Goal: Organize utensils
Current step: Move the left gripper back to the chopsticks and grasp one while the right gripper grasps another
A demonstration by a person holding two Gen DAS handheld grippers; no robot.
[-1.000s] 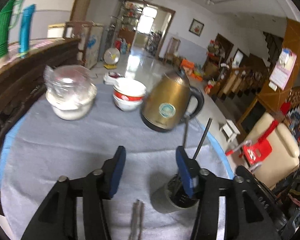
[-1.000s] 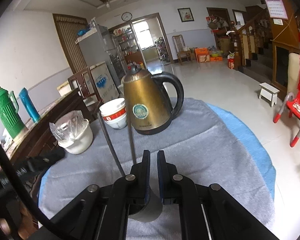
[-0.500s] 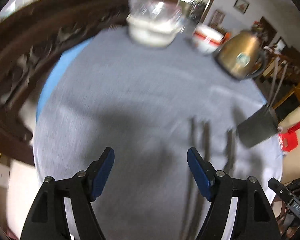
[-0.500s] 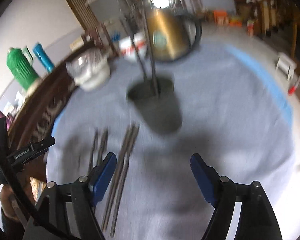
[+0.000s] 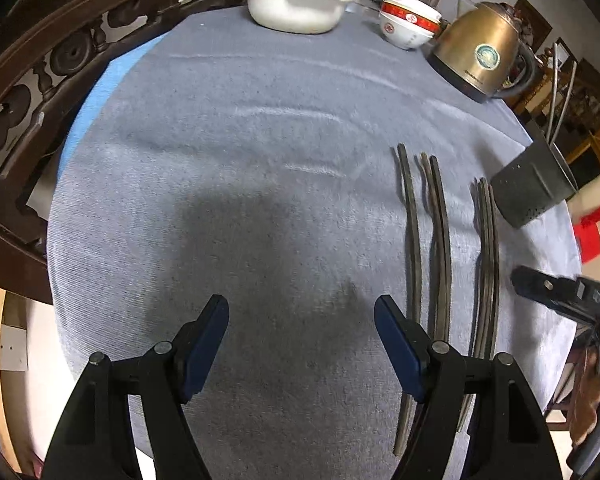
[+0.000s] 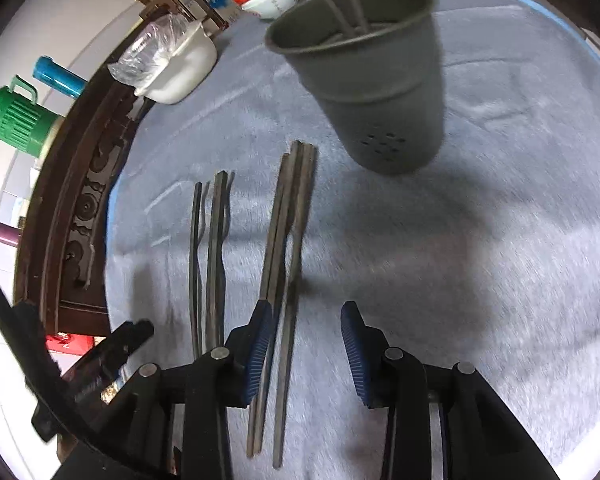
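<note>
Standing on the grey-clothed worktop (image 6: 480, 240), a dark metal cup (image 6: 372, 84) with a flared rim and small drain holes near its base is holding two thin sticks upright. Behind it, stacked white bowls (image 5: 408, 26) with a red band are sitting beside a brass-coloured kettle (image 5: 480, 52), and a white pot (image 5: 296, 8) is carrying crinkled clear plastic over its top.

Lying flat on the soft, fuzzy cloth are long, slim, dark chopsticks (image 6: 284, 240) in three groups, roughly parallel, their ends pointing toward the cup.

The right tongs (image 6: 306, 344) are hanging partly open, having just been closing, with the group nearest the cup passing between the blue ribbed pads close to the left one; whether a pad is touching is unclear, and nothing is gripped.

The left tongs (image 5: 302, 340) are gaping wide over bare cloth, empty, with the chopsticks just beside and running under the right-hand finger (image 5: 398, 344).
</note>
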